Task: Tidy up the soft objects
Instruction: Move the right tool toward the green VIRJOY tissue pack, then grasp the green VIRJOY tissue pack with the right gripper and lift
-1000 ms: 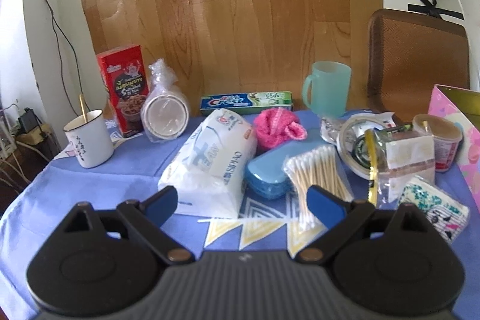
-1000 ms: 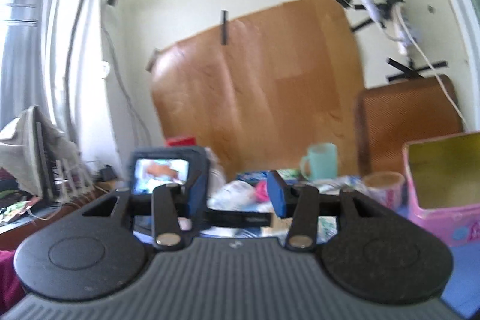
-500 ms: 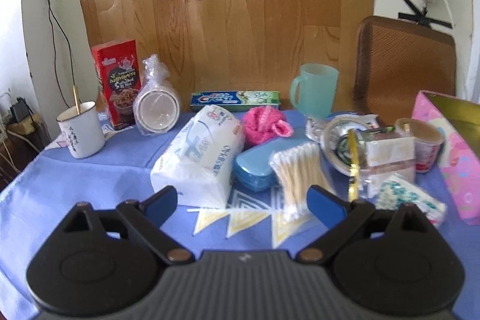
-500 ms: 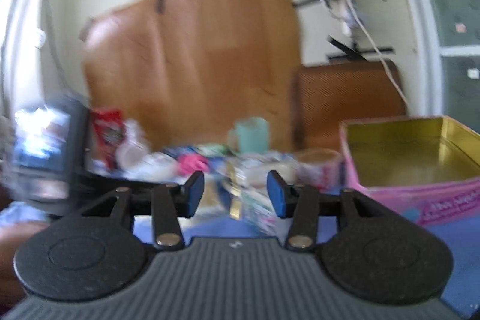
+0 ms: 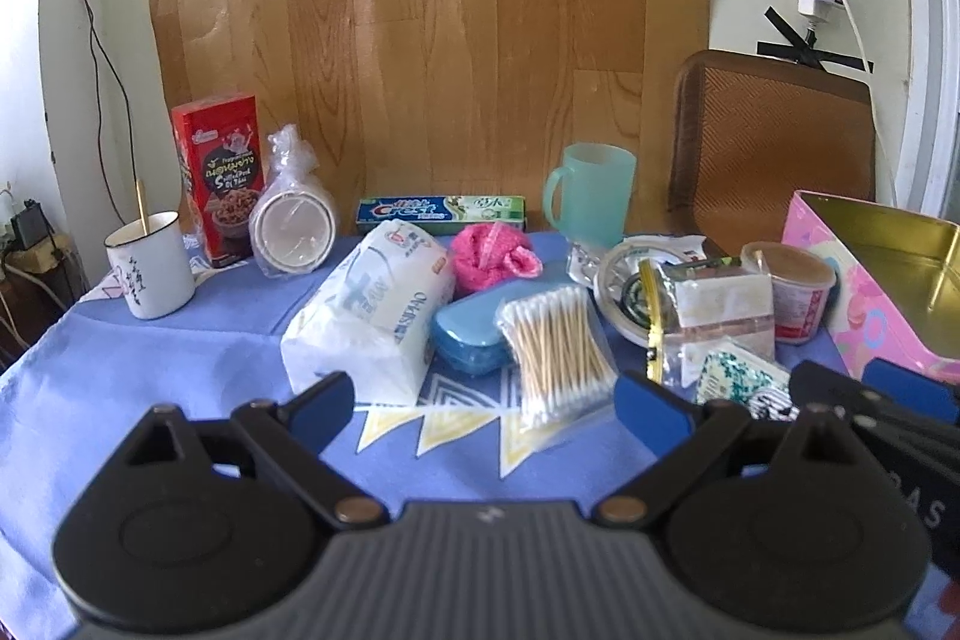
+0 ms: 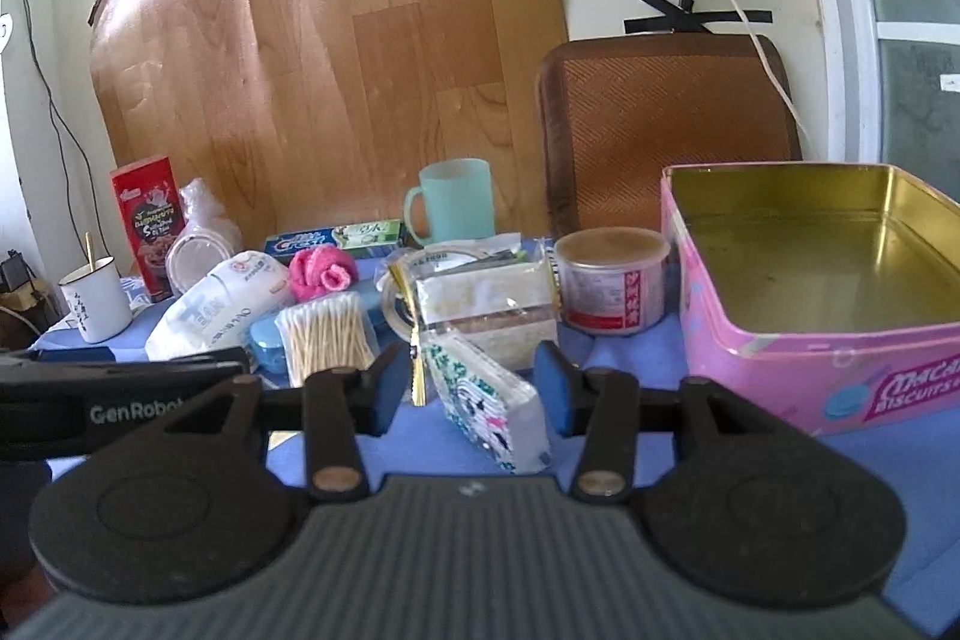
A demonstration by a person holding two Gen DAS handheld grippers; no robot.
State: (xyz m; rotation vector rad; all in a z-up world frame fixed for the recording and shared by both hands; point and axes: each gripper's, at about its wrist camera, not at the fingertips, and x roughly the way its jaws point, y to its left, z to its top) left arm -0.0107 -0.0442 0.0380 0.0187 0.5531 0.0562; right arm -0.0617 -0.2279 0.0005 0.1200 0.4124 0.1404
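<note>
Swinging the right gripper (image 6: 471, 388) down from a high, blurred look at the wall a second ago into a sharp, low view of the table, and now lining it up on the small patterned tissue pack (image 6: 492, 400) lying just left of the pink tin (image 6: 810, 334). Keeping its fingers apart much as they were a second ago, with the pack showing between them; clamping on nothing yet, and hard telling whether already around the pack or just short of it. Drawing the left gripper (image 5: 487, 409) back a little over the same second, so everything ahead is looking smaller, and hovering it well left of the pink tin with its fingers spread wide and holding nothing. Facing the large tissue pack (image 5: 372, 304) and the bag of cotton swabs (image 5: 558, 334) there, both farther left of the tin than the patterned pack, with the pink fluffy ball (image 5: 489, 259) behind them. Probably meaning a first pick just starting: tin standing open and bare inside, all the soft things lying outside it, nothing sorted so far. Likely calling next for closing gently on the patterned pack and carrying it the short way right, over the tin's near wall.
</note>
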